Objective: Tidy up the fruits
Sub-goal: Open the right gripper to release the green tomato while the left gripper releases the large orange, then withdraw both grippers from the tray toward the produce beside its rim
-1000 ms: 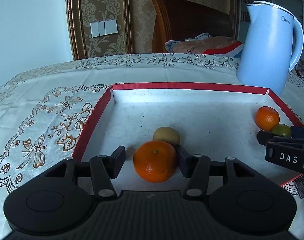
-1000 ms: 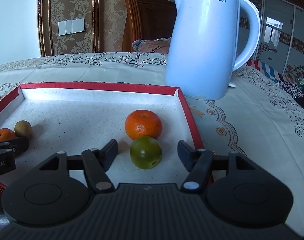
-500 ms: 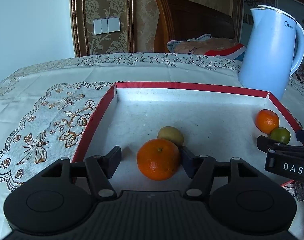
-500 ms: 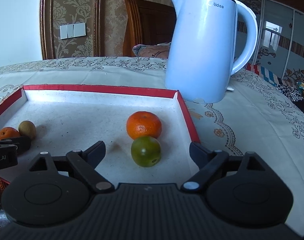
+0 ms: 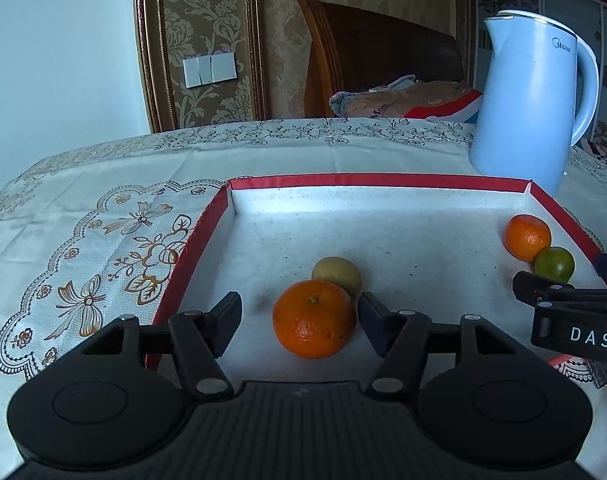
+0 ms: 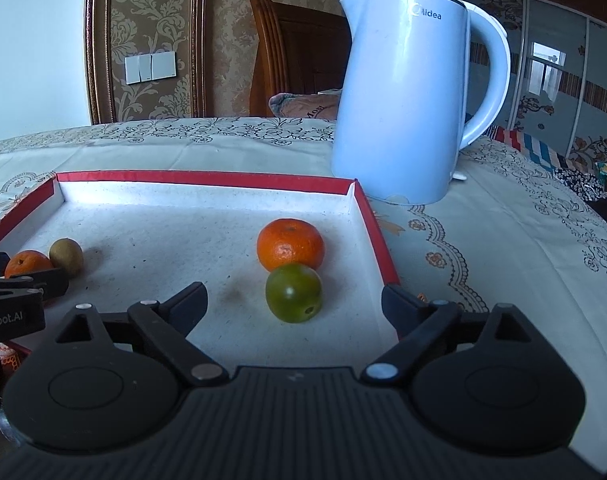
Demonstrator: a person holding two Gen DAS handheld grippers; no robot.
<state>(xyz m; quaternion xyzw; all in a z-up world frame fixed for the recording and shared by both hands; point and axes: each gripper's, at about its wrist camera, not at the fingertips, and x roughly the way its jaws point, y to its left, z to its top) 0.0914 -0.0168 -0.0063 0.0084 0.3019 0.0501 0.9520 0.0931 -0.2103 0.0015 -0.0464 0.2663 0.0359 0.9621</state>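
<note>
A red-rimmed white tray (image 5: 343, 181) (image 6: 207, 178) holds the fruits. In the left wrist view an orange mandarin (image 5: 314, 319) lies between the fingers of my open left gripper (image 5: 299, 314), with a brownish kiwi (image 5: 337, 275) just behind it. At the tray's right side lie a second mandarin (image 5: 527, 237) (image 6: 290, 244) and a green fruit (image 5: 554, 264) (image 6: 294, 293). My right gripper (image 6: 293, 304) is wide open, its fingers on either side of the green fruit and apart from it. Each gripper shows at the edge of the other's view.
A light blue electric kettle (image 5: 531, 100) (image 6: 411, 96) stands on the patterned tablecloth (image 5: 103, 216) just behind the tray's far right corner. A wooden chair (image 5: 375, 56) with cloth on it is behind the table. The table edge curves away at far left.
My right gripper's fingers have spread much wider around the green fruit. My left gripper has backed off slightly, its right finger no longer pressing the mandarin. The fruits have stayed put.
</note>
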